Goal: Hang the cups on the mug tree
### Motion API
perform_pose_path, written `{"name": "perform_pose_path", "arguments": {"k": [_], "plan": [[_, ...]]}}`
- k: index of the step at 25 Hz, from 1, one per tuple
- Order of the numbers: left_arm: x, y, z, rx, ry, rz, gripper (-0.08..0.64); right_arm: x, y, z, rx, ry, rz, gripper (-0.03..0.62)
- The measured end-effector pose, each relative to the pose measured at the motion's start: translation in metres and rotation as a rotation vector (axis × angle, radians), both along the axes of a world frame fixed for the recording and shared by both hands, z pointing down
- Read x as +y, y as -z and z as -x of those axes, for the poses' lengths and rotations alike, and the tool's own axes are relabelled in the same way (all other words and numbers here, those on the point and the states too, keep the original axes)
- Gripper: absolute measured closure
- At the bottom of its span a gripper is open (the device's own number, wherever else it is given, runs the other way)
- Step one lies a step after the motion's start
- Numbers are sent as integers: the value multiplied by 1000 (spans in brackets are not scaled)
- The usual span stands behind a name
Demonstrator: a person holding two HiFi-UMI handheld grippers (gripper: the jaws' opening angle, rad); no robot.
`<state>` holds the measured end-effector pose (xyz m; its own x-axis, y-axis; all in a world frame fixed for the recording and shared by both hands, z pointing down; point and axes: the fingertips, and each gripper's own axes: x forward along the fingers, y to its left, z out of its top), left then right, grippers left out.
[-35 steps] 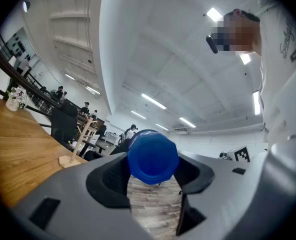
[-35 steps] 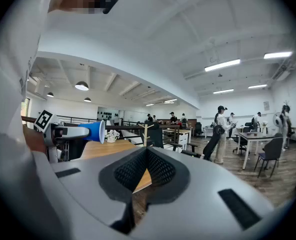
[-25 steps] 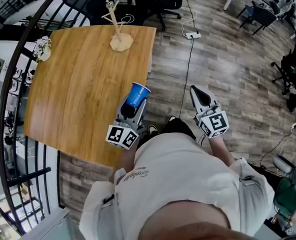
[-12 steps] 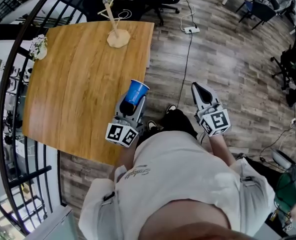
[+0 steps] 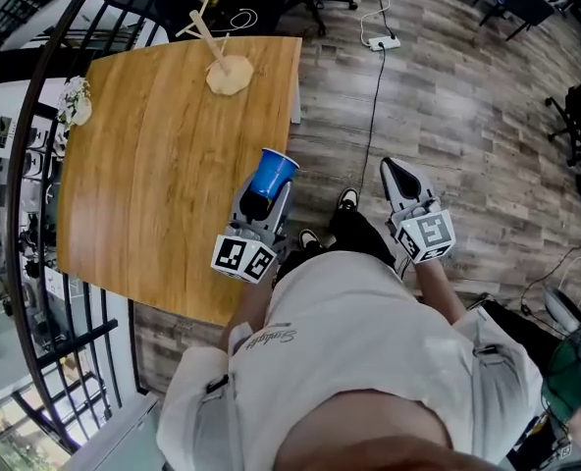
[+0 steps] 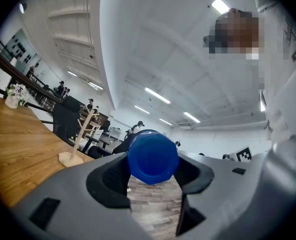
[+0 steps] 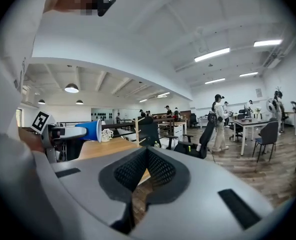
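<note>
Blue plastic cup [image 5: 270, 174]: clamped between the jaws of the left gripper [image 5: 262, 200]. Its base faces the gripper's own camera and its open mouth points forward, away from the person. The jaw pads press on both sides of the cup's body. The cup is held clear of the wooden table [image 5: 143, 194], above its near right edge.

Mug tree [image 5: 215, 55]: well ahead of the left gripper and a little to its left. It stands on a round wooden base at the far end of the table, well apart from the cup.

Small vase of flowers [image 5: 78, 100]: far ahead and to the left of the left gripper, by the table's left edge.

Right gripper [image 5: 399, 183]: to the right of the left gripper, off the table, over the wood-plank floor [image 5: 448, 106]. Its jaws are pressed together with nothing between them. In the right gripper view the cup shows to that gripper's left.

White power strip [image 5: 387, 43]: on the floor far ahead of the right gripper, with a cable trailing from it.
</note>
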<state>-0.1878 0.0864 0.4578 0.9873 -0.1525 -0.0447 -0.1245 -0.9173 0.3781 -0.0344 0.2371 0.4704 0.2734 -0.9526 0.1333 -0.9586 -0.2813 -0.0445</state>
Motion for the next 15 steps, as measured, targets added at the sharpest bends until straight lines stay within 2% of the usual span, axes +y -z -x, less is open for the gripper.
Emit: {"name": "perform_pose_path", "arguments": {"k": [7, 15], "plan": [[-14, 15, -54, -27, -27, -12, 305, -30, 25, -51, 28, 8, -73, 598], [-25, 17, -122, -64, -75, -32, 305, -44, 12, -110, -2, 7, -69, 598]]}}
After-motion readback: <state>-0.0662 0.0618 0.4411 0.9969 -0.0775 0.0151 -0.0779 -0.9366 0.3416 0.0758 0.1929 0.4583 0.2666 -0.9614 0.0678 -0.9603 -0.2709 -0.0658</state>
